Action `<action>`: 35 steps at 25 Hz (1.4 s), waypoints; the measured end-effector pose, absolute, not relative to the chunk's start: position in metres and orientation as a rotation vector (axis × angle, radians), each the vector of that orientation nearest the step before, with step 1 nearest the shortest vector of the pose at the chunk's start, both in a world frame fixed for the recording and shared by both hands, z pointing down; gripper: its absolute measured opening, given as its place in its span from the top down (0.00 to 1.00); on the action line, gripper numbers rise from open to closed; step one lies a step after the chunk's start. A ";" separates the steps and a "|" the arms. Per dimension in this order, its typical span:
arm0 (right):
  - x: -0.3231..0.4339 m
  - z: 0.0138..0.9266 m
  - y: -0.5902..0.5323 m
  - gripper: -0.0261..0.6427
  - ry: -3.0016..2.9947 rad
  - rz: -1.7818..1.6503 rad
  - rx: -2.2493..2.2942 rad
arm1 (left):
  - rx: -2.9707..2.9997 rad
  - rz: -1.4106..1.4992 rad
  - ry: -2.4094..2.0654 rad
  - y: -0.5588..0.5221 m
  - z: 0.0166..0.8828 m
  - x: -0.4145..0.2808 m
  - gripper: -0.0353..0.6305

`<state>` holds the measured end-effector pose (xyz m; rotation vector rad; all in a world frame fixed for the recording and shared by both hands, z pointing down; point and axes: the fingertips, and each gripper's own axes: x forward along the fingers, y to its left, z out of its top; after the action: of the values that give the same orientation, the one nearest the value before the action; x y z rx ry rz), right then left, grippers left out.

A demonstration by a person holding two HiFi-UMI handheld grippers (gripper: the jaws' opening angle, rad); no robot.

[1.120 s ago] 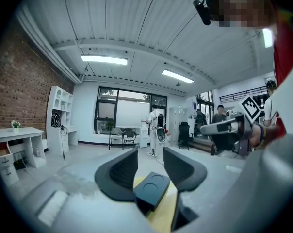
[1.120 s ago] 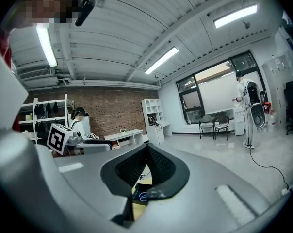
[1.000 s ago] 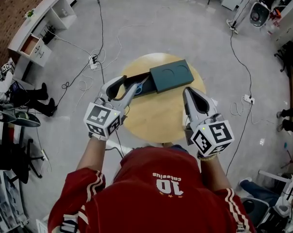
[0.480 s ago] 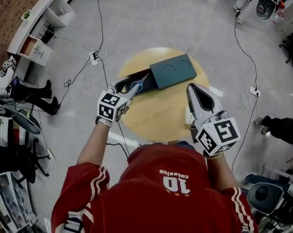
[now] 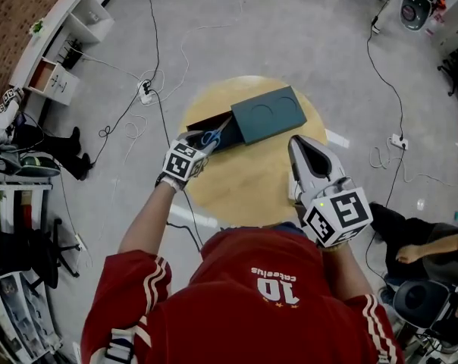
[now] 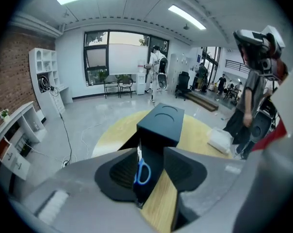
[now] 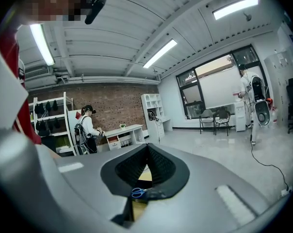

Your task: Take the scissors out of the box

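Observation:
A dark teal box point(image 5: 268, 114) lies on the round wooden table point(image 5: 244, 184), its lid slid to the right and the tray's left end uncovered. Blue-handled scissors point(image 5: 211, 136) rest in that uncovered end. My left gripper point(image 5: 201, 141) reaches into the tray, open. In the left gripper view the scissors' handle point(image 6: 142, 172) lies between the two pads point(image 6: 120, 171) of the left gripper point(image 6: 152, 152), close to the left one. My right gripper point(image 5: 296, 146) hangs shut over the table's right side, apart from the box. In the right gripper view, the scissors point(image 7: 139, 192) show through the right gripper point(image 7: 147, 152).
A small white packet point(image 6: 219, 140) lies on the table's near right edge. Cables and a power strip point(image 5: 144, 91) lie on the floor to the left, by a white shelf unit point(image 5: 54, 44). A seated person point(image 5: 422, 241) is at the right.
My left gripper has moved forward and down from the table's left edge into the open end of the box, around the scissors. The right gripper has barely moved.

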<state>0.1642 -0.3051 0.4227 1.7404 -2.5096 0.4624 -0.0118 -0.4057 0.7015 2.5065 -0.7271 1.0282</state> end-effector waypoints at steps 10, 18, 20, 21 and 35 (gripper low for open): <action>0.173 0.430 -0.319 0.96 -2.536 0.384 1.772 | 2.327 1.251 -0.600 -0.425 0.769 -0.010 0.68; 0.174 0.447 -0.316 0.96 -2.526 0.457 1.772 | 2.175 1.388 -0.536 -0.431 0.809 -0.015 0.68; 0.174 0.450 -0.315 0.96 -2.520 0.475 1.775 | 2.139 1.400 -0.528 -0.431 0.815 -0.016 0.68; 0.174 0.451 -0.314 0.96 -2.517 0.481 1.776 | 2.121 1.407 -0.526 -0.431 0.818 -0.017 0.68; 0.186 0.462 -0.309 0.96 -2.495 0.537 1.797 | 2.065 1.542 -0.563 -0.437 0.832 -0.018 0.79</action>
<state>0.1857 -0.3091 0.4624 1.7966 -2.4950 0.5367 -0.0177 -0.4374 0.8319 2.0652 -0.5635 1.5417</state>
